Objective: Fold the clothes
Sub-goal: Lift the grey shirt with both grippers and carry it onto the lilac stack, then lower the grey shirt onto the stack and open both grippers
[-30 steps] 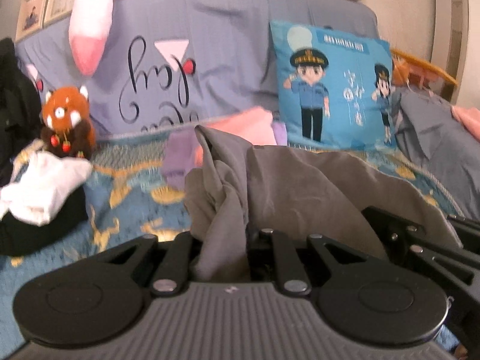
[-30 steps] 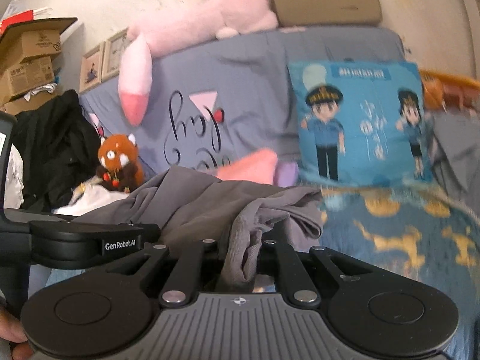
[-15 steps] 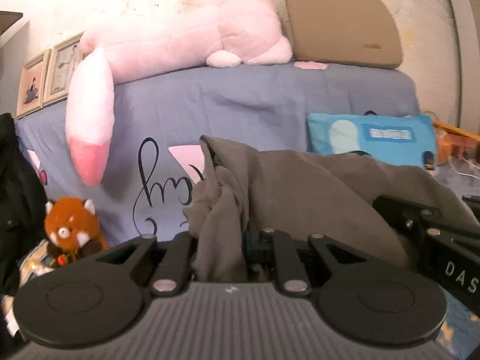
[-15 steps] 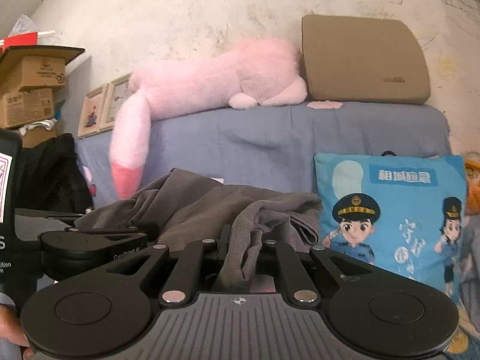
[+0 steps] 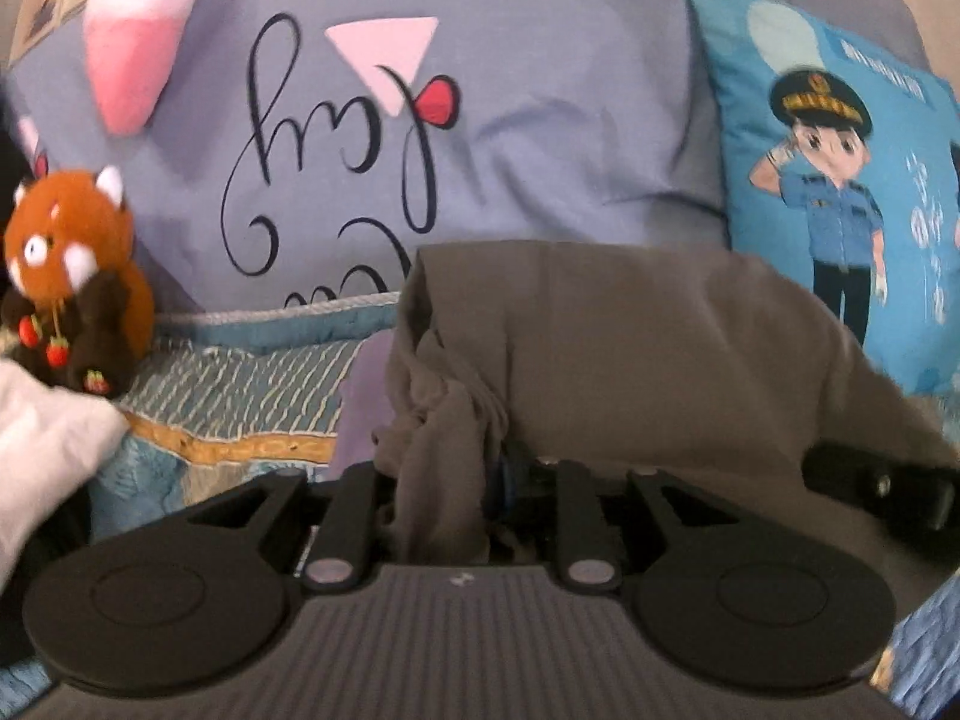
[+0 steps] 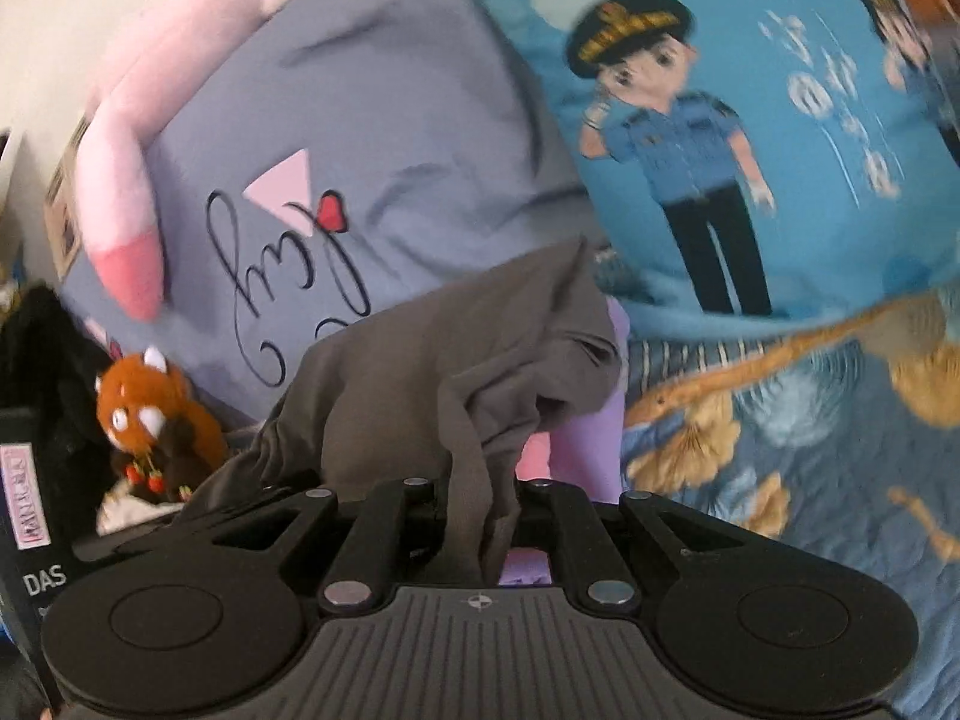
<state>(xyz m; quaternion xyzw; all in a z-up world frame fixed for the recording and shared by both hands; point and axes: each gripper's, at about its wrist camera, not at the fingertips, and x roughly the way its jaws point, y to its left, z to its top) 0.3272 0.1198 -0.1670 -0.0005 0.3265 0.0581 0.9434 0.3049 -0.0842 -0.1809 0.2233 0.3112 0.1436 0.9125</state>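
A grey garment (image 5: pixel 630 348) hangs stretched between both grippers above the bed. My left gripper (image 5: pixel 456 480) has a bunched corner of it between its fingers, and its jaws are opening with the cloth still gathered there. My right gripper (image 6: pixel 480 504) is shut on the other bunched corner of the grey garment (image 6: pixel 456 348), which drapes away to the left. In the left wrist view part of the right gripper's body (image 5: pixel 882 486) shows past the cloth. The fingertips of both are hidden by fabric.
A blue blanket with gold patterns (image 6: pixel 780 450) covers the bed. Behind stand a lavender script pillow (image 5: pixel 480 120), a blue cartoon-officer cushion (image 5: pixel 840 180), a red panda plush (image 5: pixel 72 276) and a pink plush tail (image 5: pixel 132 48). White cloth (image 5: pixel 42 438) lies left; lilac and pink clothes (image 6: pixel 540 450) lie under the garment.
Both views swung up to the wall and pink plush, then back down toward the pillow and bed. The garment stayed in both grippers. The right view now sits tilted.
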